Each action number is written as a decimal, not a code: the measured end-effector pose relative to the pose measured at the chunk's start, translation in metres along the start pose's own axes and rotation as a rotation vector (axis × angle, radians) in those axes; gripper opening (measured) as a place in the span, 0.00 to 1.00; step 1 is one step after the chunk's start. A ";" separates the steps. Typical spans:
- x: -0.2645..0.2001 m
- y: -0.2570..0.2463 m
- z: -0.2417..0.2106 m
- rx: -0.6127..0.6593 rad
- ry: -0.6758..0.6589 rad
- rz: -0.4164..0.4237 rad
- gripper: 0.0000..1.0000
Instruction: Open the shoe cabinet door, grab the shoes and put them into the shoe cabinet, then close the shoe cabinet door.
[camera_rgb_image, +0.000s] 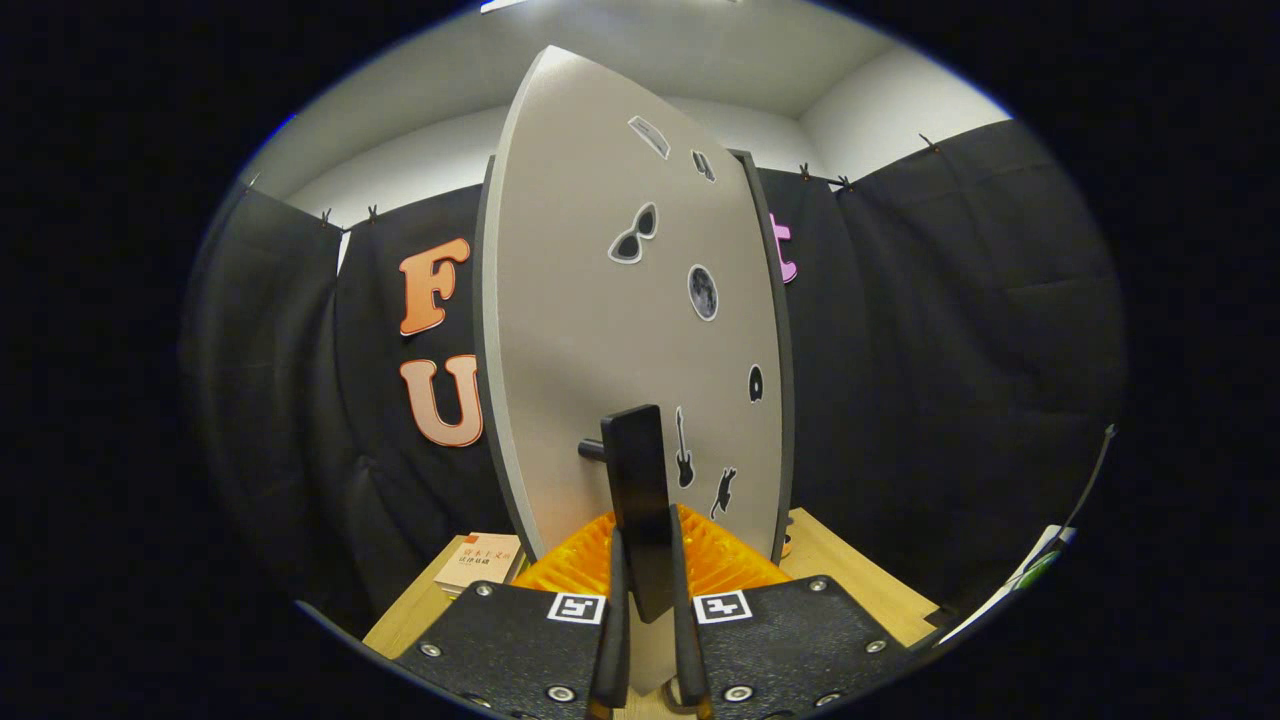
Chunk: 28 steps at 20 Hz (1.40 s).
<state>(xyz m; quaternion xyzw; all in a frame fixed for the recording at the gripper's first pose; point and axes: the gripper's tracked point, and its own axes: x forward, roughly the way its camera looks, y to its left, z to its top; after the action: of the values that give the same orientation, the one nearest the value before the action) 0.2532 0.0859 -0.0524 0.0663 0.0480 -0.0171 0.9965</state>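
Note:
The shoe cabinet's grey door (600, 300) stands tall right in front of me, dotted with small black stickers. It is turned at an angle, so its left edge faces me, while a dark cabinet edge (778, 400) shows along its right side. A flat black handle (635, 470) sticks out from the door's lower part on a short stem. My gripper (645, 560) is shut on this handle, which stands upright between the two fingers, with both pads pressed against its sides.
The cabinet stands on a light wooden table (850, 580). A book (480, 562) lies on the table to the left of the door's foot. Black cloth walls close in behind and on both sides.

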 end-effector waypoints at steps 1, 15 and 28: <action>-0.002 -0.003 0.000 0.008 0.000 0.008 0.18; -0.020 -0.090 0.005 0.052 0.008 -0.006 0.13; -0.033 -0.123 0.002 -0.001 0.023 -0.037 0.08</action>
<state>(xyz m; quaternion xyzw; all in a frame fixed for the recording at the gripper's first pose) 0.2161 -0.0356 -0.0630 0.0652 0.0607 -0.0348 0.9954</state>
